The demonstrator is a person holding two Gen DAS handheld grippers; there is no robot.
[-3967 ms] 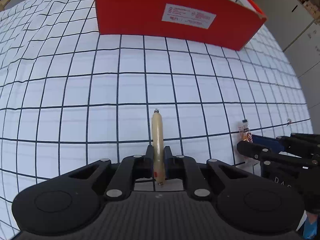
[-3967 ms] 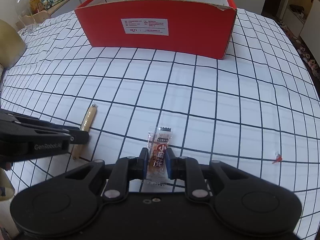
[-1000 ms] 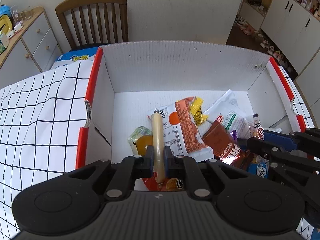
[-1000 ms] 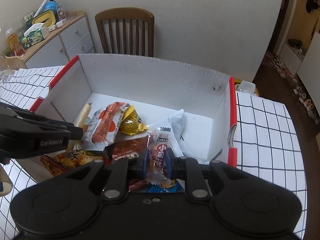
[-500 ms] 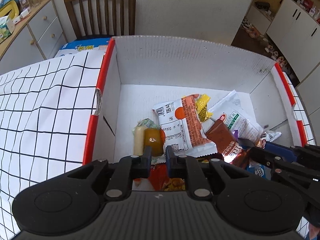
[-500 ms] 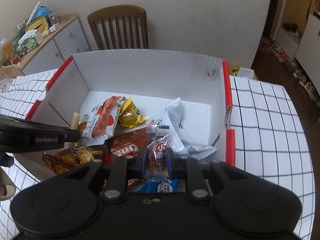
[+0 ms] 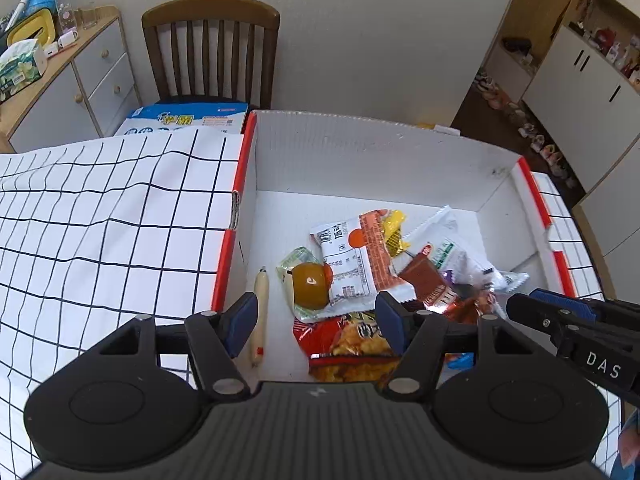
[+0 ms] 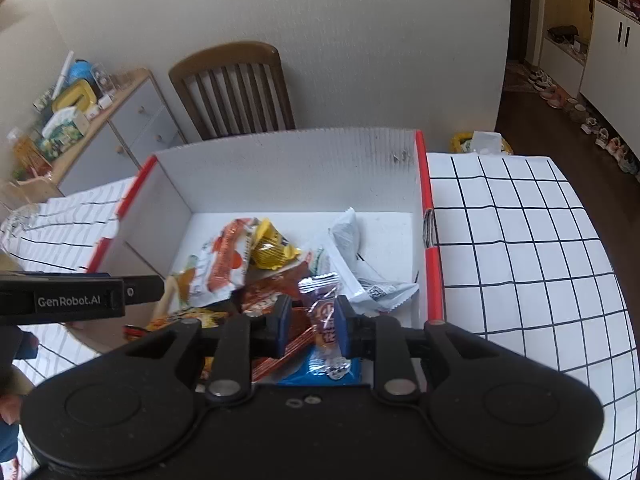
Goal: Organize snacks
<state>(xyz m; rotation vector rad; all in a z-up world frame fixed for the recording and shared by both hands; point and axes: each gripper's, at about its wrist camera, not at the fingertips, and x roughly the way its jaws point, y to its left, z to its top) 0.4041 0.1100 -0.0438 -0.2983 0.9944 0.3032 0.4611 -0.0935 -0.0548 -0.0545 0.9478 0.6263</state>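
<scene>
Your left gripper (image 7: pixel 316 320) and right gripper (image 8: pixel 310 328) are matte black with blue pads, silver rivets, and white "GenRobot.AI" and "DAS" lettering.

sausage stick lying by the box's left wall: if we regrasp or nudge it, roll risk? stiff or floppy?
The sausage stick lies straight, so probably fairly stiff. It is round and slender, so a sideways nudge would likely roll it, though the box wall beside it should stop that. Its glossy casing may be slippery under the pads of the left gripper, whose jaws have just been opening.
</scene>
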